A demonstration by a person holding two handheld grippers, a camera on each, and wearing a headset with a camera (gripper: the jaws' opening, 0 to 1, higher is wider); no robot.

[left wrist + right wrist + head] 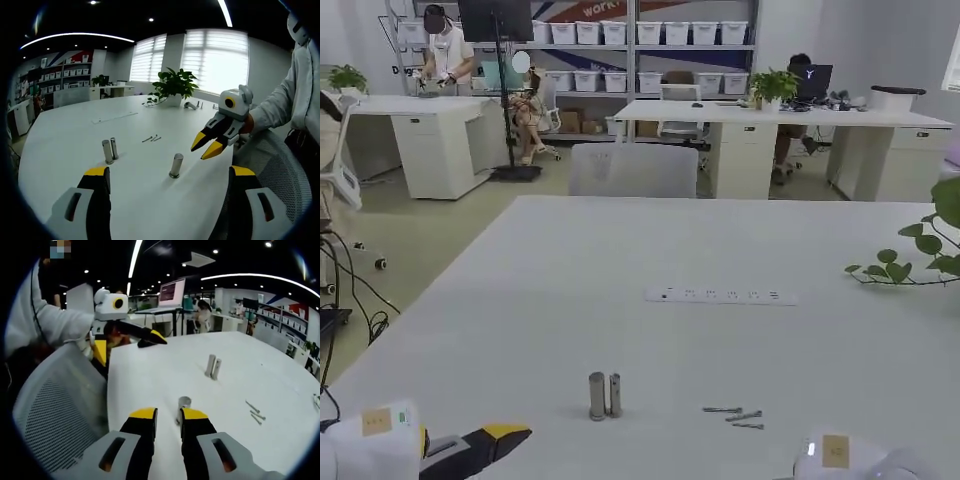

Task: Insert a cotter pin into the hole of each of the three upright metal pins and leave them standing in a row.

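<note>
The left gripper (169,172) is held low and roughly level above the white tabletop (75,130). Its yellow-tipped jaws are spread wide, and nothing is held between them. Just beyond the jaw tips, straight ahead, a single short grey metal cylinder pin (176,165) is seen standing upright. Further ahead, towards the left jaw, a pair of the same upright metal pins (110,150) stands close together. Past these, a few small thin cotter pins (151,138) are seen lying loose on the table.

The right gripper (169,415) is carried on an arm in a pale sleeve (280,105) and is angled downward towards the single pin from the side. Its tips are near the pin but apart from it. Its jaws appear to be drawn in to a narrow gap, though the fisheye view makes this hard to judge, and nothing is gripped. A grey mesh chair back (55,405) is seen just beside this gripper.
</note>
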